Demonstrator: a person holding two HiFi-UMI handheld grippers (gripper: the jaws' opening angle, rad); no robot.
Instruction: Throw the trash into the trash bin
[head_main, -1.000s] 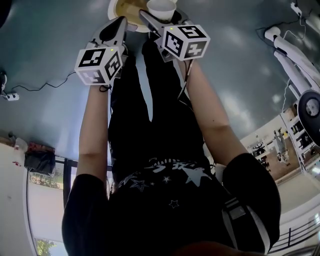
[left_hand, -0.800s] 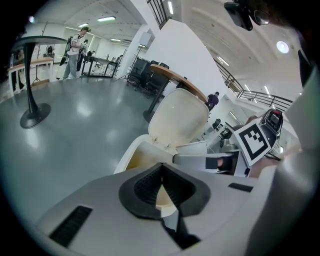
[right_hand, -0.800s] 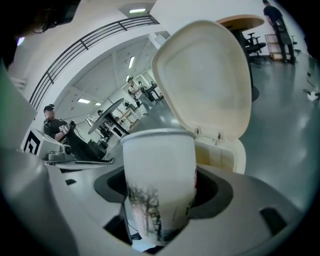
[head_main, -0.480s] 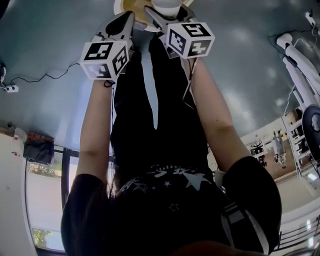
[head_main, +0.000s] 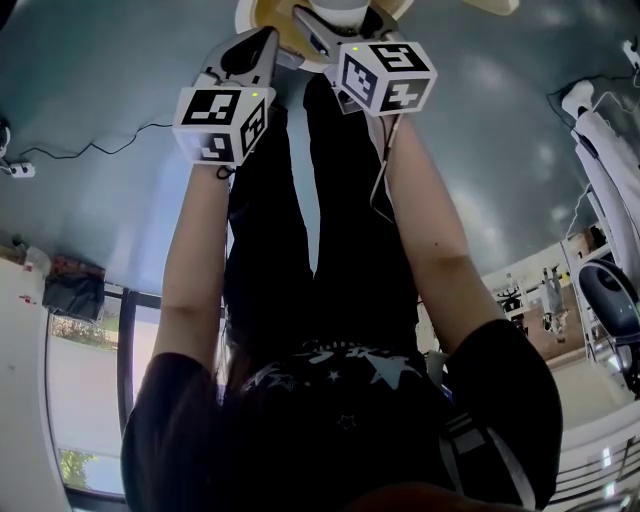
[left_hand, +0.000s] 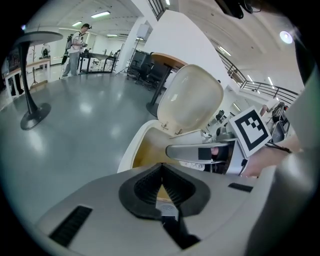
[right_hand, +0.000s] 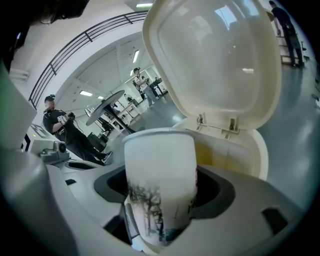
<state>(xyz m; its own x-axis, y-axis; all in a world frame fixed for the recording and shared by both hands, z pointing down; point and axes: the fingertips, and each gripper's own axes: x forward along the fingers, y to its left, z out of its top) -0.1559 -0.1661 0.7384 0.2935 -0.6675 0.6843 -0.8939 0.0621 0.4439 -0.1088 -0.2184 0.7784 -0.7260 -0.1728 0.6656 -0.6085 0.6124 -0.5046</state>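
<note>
A: Looking steeply down in the head view: two bare forearms (head_main: 195, 250) reaching forward past black clothing (head_main: 320, 300), above a polished grey floor (head_main: 90, 80). Left gripper (head_main: 266, 40) and right gripper (head_main: 335, 22) side by side at the top edge, each carrying a white cube with black square markers.

B: And the trash?

A: Held in the right gripper: a white paper cup (head_main: 342, 8), right at the yellowish mouth of a round white plastic trash bin (head_main: 245, 14), both cut off by the top of the frame.

B: Moving on to the left gripper view?

A: Showing grey jaws with black ribbed pads pressed together at the tips, clenched on nothing. Beyond them, the bin again, its domed cream lid (left_hand: 191, 100) tipped up and open, with a yellow liner inside. Just right of the bin, the right gripper seen side-on with its marker cube. Far off, a person (left_hand: 77, 40) standing among desks, and a dark pedestal table with a round base (left_hand: 35, 75) at the left.

B: And the right gripper view?

A: Filled by the cup, upright between the jaws and grasped on both sides, with a dark tree print low on its wall. Close behind it, the open bin mouth and the raised lid. Further back at the left, a person in dark clothes (right_hand: 55, 120), plus another figure beyond a round table.
</note>
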